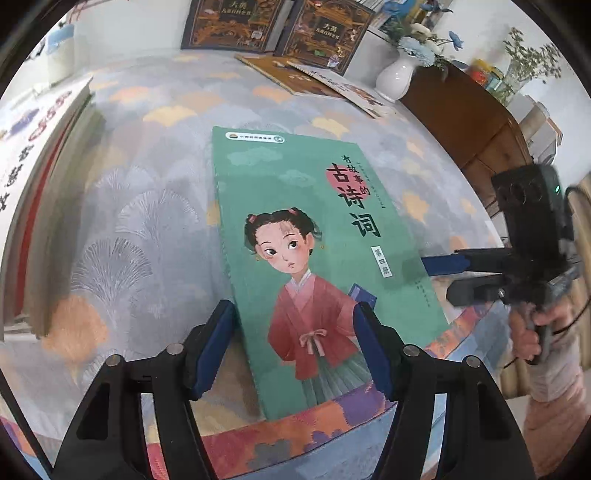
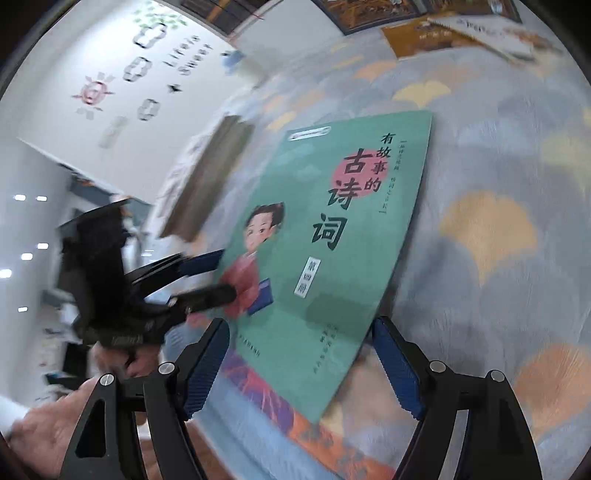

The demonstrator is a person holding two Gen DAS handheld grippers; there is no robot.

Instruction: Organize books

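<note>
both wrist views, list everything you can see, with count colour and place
green book: 1, green cover with a girl in red, flat at the table's near edge
dark books: 2, dark with gold, upright at the back
flat books: 2, brown and pale, lying before them
book stack: 1, pale, left edge
vase: 1, white with blue flowers, back right
tablecloth: 1, grey-blue with leaves
left gripper: black, blue pads, open over the green book
right gripper: same, open at its edge

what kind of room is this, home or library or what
Probably a home room or a staged one: a table under a grey leaf-patterned tablecloth, a white vase of blue flowers on it, a brown wooden cabinet beside it, decals on the wall.
</note>
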